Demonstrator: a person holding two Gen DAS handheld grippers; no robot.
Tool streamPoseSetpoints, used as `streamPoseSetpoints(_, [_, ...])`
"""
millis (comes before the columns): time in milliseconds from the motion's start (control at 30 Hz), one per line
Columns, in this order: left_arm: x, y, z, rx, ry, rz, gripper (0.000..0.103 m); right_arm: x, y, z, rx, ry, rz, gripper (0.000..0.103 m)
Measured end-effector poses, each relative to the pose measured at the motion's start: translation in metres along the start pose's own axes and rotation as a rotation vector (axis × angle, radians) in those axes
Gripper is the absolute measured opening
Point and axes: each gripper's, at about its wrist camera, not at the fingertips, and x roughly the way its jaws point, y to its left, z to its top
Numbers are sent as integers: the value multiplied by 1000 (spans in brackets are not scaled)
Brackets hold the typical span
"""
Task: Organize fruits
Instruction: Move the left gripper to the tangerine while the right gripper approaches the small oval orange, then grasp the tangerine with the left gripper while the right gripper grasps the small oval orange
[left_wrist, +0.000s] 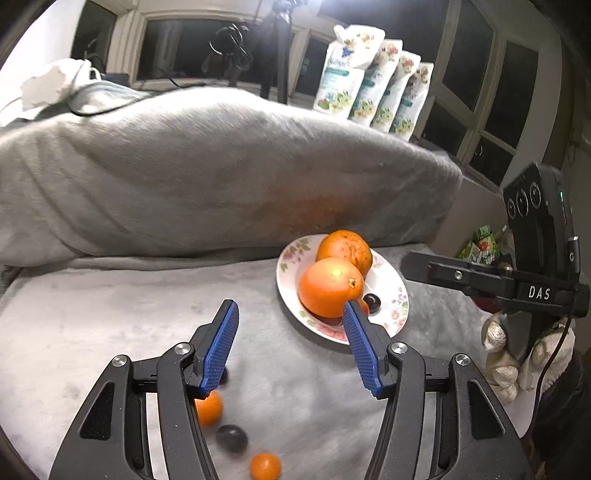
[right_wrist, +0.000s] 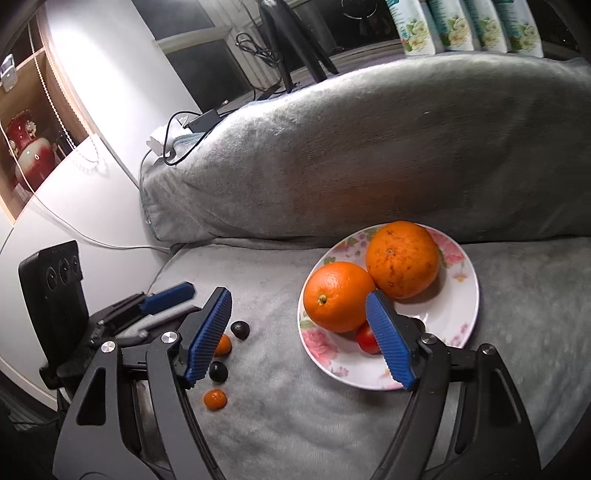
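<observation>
On the flowered plate (right_wrist: 463, 295) I see two big oranges (right_wrist: 338, 295) touching each other, with a small red fruit (right_wrist: 365, 338) and a dark one (left_wrist: 372, 302) beside them. Left of the plate, on the grey blanket (right_wrist: 295, 406), lie two small orange fruits (right_wrist: 215, 399) and two dark ones (right_wrist: 240, 328). My left gripper (left_wrist: 291, 347) and right gripper (right_wrist: 306, 338) are both spread and hold nothing.
</observation>
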Motion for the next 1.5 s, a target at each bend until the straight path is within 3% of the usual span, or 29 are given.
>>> streamPoseSetpoints(167, [-28, 11, -7, 38, -85, 34, 59, -13, 9, -10, -23, -24, -20, 78])
streamPoseSetpoints(467, [-55, 51, -27, -3, -65, 122, 59, -16, 36, -35, -90, -44, 11, 78])
streamPoseSetpoints(600, [-55, 67, -35, -36, -39, 139, 59, -9, 53, -45, -153, -54, -15, 78])
streamPoseSetpoints(1167, [-9, 85, -55, -154, 133, -23, 56, 48, 96, -96, -288, 182, 43, 78])
streamPoseSetpoints(1300, [1, 90, -58, -180, 168, -46, 54, 62, 103, -107, -310, 236, 59, 63])
streamPoseSetpoints(1500, [8, 93, -60, -200, 194, -66, 48, 79, 107, -118, -324, 290, 67, 56])
